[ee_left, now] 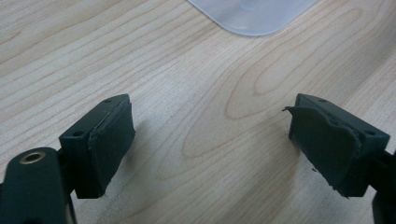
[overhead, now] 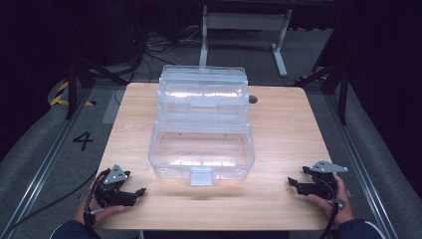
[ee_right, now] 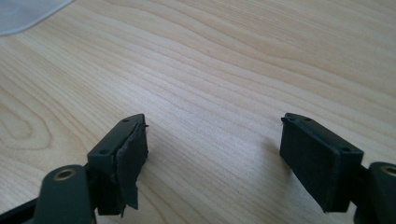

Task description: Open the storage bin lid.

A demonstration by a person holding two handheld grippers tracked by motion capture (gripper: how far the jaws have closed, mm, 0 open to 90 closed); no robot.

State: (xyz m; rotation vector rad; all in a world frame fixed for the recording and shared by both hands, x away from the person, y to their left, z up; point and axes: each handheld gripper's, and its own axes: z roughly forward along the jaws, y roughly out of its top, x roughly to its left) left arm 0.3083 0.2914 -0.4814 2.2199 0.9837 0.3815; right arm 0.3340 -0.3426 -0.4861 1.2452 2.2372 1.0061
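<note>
My left claw (overhead: 141,190) sits low at the near left, held in my left hand (overhead: 94,211), jaws pointing inward and standing wide apart with nothing between them; my right claw (overhead: 292,183) sits low at the near right in my right hand (overhead: 336,201), jaws likewise parted and empty; one pad (ee_right: 130,161) is frayed at its edge.

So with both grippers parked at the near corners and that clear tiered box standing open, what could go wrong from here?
1. The clear box is see-through and glossy, so its rims are hard to judge; a jaw could clip a wall.
2. Its upper trays lean back behind the base, so a push there might tip or slide the box.
3. The pads on the left gripper and the right gripper look frayed, so grip on smooth plastic may slip.
</note>
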